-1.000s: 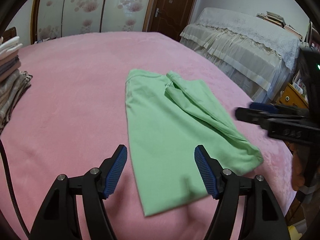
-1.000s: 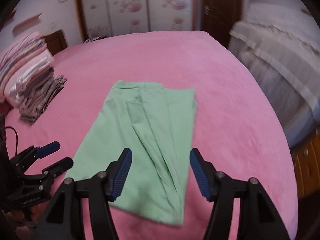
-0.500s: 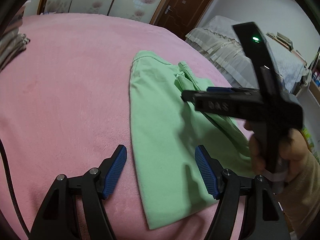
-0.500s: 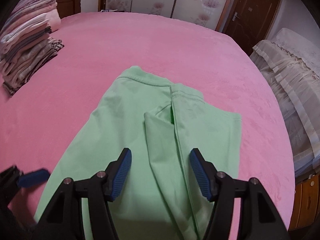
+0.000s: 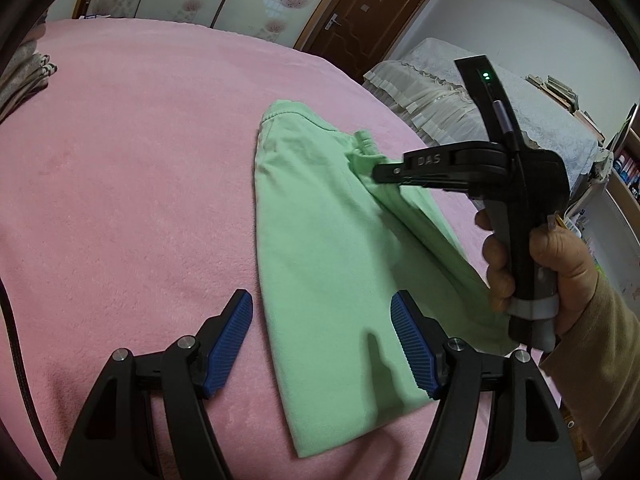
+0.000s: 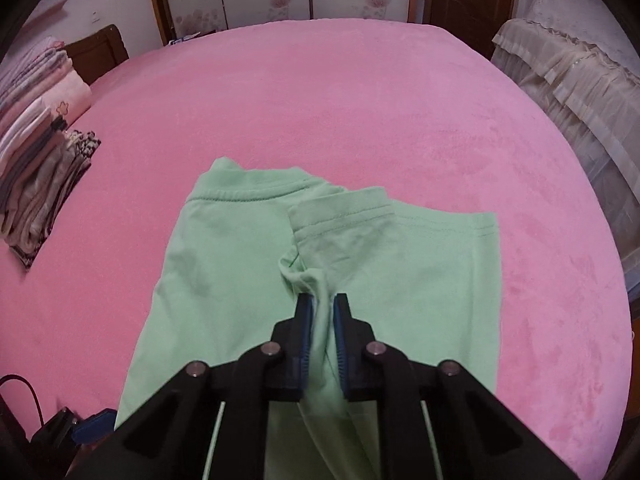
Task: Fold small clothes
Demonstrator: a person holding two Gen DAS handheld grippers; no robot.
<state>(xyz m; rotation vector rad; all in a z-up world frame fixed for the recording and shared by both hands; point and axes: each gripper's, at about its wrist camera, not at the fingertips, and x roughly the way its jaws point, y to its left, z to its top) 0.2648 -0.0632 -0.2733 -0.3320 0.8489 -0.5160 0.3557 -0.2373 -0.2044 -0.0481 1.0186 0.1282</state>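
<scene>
A light green garment (image 5: 320,216) lies flat on the pink bed cover (image 5: 140,160), with a loose fold along its right side. My left gripper (image 5: 322,340) is open and empty, hovering over the garment's near end. My right gripper (image 6: 321,308) is shut on the raised fold of the green garment (image 6: 240,264) near its middle, just short of the stitched hem. In the left wrist view the right gripper (image 5: 380,170) reaches in from the right and pinches the fold.
A stack of folded clothes (image 6: 36,140) sits at the left edge of the pink cover (image 6: 320,92). A lace-covered piece of furniture (image 5: 460,92) stands beyond the bed's right side. A wardrobe and a brown door (image 5: 360,12) are behind.
My right gripper has moved forward over the garment and shut on its raised fold. My left gripper stays open near the garment's near end.
</scene>
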